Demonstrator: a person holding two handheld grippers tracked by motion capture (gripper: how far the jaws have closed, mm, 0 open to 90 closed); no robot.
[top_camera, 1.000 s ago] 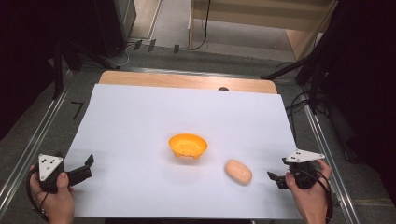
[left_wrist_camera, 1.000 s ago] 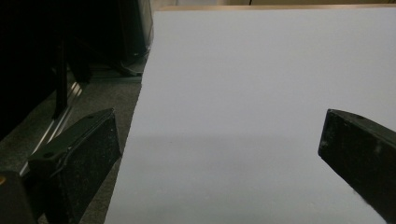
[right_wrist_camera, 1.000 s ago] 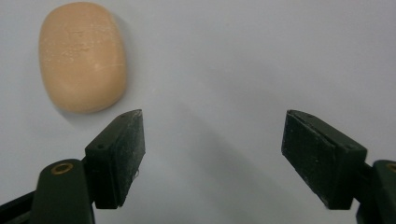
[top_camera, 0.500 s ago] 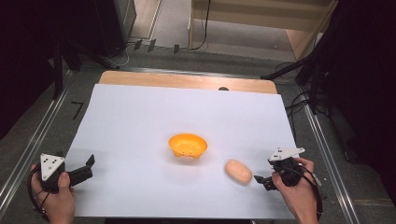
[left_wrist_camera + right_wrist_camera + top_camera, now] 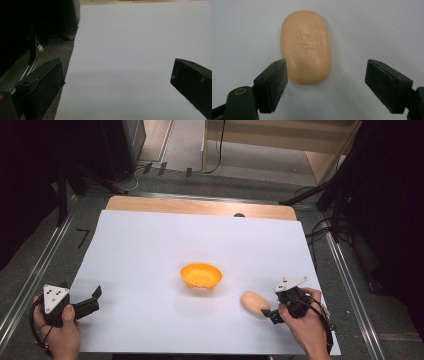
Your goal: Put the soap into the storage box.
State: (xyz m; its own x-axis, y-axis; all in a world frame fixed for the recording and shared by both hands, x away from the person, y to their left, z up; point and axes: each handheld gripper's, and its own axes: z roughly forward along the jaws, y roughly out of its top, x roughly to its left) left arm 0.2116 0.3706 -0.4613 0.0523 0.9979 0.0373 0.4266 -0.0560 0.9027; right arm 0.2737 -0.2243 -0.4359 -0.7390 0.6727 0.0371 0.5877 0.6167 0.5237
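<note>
My right claw (image 5: 323,82) is released, its jaws spread around the near end of the tan oval object (image 5: 305,46), which lies on the white tabletop (image 5: 150,245) beside the empty orange bowl (image 5: 201,275). No grasp is made yet. My left claw (image 5: 92,300) is released and idle near the tabletop's left edge. Judged progress: early; gripping and moving remain.

It looks like a lab: dark curtains (image 5: 30,180) hang around the worktop (image 5: 200,206), with metal rails (image 5: 40,265) and cables (image 5: 320,232) beside it.
</note>
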